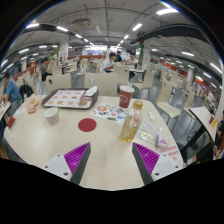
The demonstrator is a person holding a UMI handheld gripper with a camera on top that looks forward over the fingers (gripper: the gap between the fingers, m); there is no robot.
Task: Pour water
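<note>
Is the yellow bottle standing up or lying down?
Standing up. The yellow bottle sits upright on the table, cap on top, just beyond the open claw.

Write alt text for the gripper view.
The open gripper hovers over a pale table, nothing between its fingers. Just ahead stand a yellowish bottle and a red cup, with a tray beyond, in a large canteen-like hall.
</note>
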